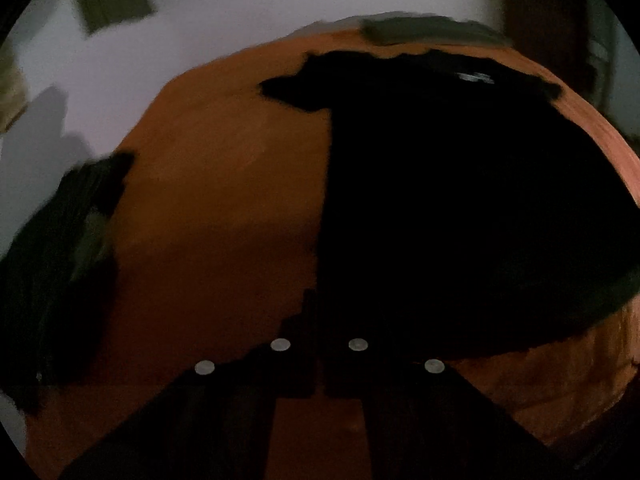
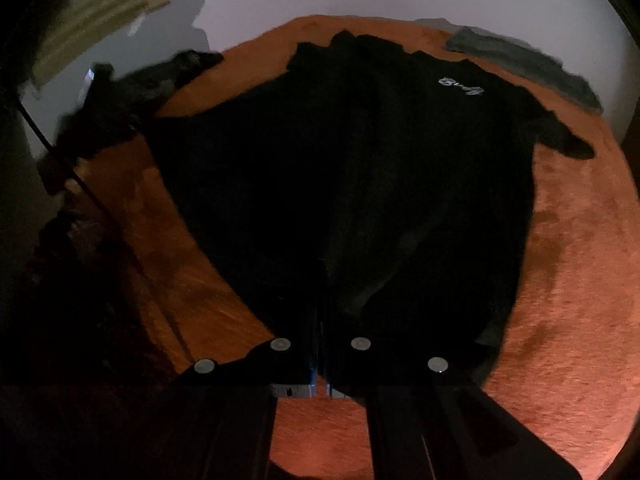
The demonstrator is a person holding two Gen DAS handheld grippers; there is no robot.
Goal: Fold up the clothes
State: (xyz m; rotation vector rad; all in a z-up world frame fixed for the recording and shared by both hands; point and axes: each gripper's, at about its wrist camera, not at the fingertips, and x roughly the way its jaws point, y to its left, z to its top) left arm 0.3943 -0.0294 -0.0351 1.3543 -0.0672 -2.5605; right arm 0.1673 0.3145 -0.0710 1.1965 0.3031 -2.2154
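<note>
Left gripper (image 1: 320, 320): it is pointing steeply down at the near left edge of the black T-shirt (image 1: 460, 208), its fingers pressed together; the dark makes it impossible to tell whether cloth is pinched between them.
Right gripper (image 2: 322, 312): it is also tilting steeply down, fingers closed against each other over the shirt's near hem (image 2: 352, 200); a pinch on the fabric cannot be told.
Black T-shirt: it is lying spread flat on the orange surface (image 2: 580, 260), stretching from both sets of fingertips to the far side, its pale chest print (image 2: 460, 86) at the far right.
Dark clothes heap (image 2: 132, 96): it is sitting at the far left edge.
Grey-green garment (image 2: 528, 64): it is lying at the far right edge, beyond the shirt.
</note>
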